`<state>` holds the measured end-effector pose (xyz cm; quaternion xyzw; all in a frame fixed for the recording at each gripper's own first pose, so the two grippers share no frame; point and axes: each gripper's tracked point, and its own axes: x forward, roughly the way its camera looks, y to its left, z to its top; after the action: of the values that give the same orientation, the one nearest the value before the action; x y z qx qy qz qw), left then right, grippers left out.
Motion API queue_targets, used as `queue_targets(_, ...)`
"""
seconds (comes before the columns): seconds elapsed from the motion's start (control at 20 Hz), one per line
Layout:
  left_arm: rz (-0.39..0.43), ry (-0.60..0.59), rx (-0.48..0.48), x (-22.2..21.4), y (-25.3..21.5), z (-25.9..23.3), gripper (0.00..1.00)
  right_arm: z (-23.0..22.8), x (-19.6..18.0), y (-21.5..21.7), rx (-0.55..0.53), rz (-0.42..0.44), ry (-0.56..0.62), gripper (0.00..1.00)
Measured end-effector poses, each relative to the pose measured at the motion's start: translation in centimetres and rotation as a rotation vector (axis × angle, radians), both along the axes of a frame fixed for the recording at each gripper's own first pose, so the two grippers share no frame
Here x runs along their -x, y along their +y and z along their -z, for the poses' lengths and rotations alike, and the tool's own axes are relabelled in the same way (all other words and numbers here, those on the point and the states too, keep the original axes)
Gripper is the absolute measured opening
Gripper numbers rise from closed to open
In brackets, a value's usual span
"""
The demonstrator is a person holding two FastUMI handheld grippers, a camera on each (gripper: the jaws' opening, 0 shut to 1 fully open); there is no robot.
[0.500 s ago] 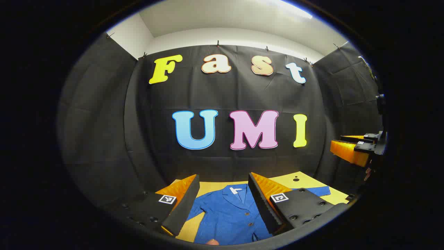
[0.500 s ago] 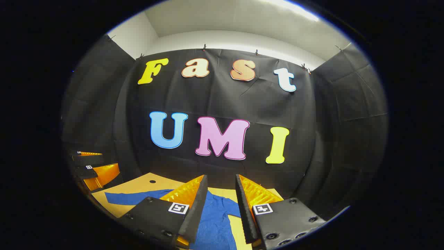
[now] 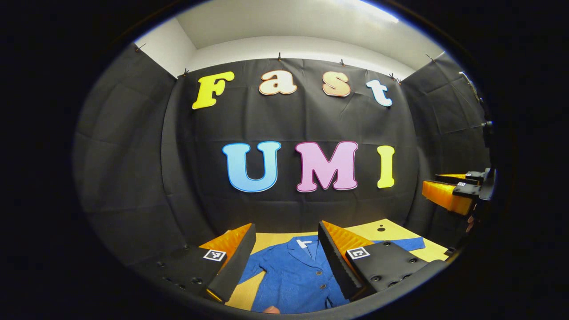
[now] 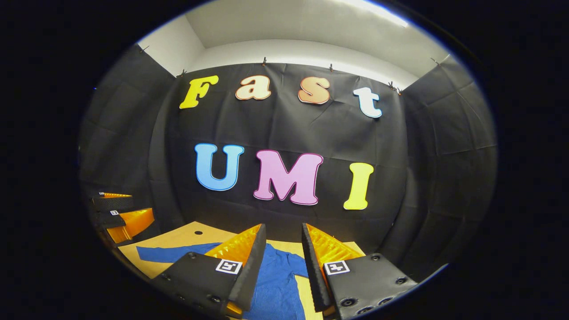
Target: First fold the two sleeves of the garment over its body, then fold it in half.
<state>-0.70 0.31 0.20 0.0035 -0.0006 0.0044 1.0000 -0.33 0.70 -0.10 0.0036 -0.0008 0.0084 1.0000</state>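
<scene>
A small booth was lined on three sides with black cloth [image 3: 133, 169], creased in faint horizontal and vertical fold lines and hung from small clips [image 3: 279, 55] along its top edge. The side panels angled inward toward the back panel [image 4: 284, 129]. Above the cloth, a plain white wall [image 3: 302, 46] rose to a white ceiling [image 4: 311, 22], where a bright strip of light [image 4: 378, 11] glowed near the upper right. At the bottom stood a table with a yellowish tan top [image 3: 395, 231], lit warmly, its far edge close against the back cloth. A small dark round hole [image 3: 381, 229] was set in the tabletop near one far corner.
</scene>
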Motion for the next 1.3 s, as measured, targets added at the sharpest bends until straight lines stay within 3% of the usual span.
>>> queue_targets(0.1, -0.006, -0.001, -0.002, 0.1, 0.3, -0.1, 0.81, 0.1, 0.0, 0.0, 0.002, 0.0, 0.002, 0.55)
queue_targets(0.65, 0.009, -0.029, 0.034, 0.7, 0.2, -0.9, 0.81, 0.1, 0.5, -0.2, 0.009, 0.006, 0.007, 0.52)
queue_targets(0.85, 0.065, -0.078, 0.078, 1.4, -0.6, -2.4, 0.78, 0.2, 0.4, -0.2, 0.009, 0.01, 0.012, 0.52)
queue_targets(1.3, 0.068, -0.075, 0.03, 1.0, -0.3, -2.4, 0.81, 0.1, 0.3, 0.4, 0.022, 0.002, 0.007, 0.52)
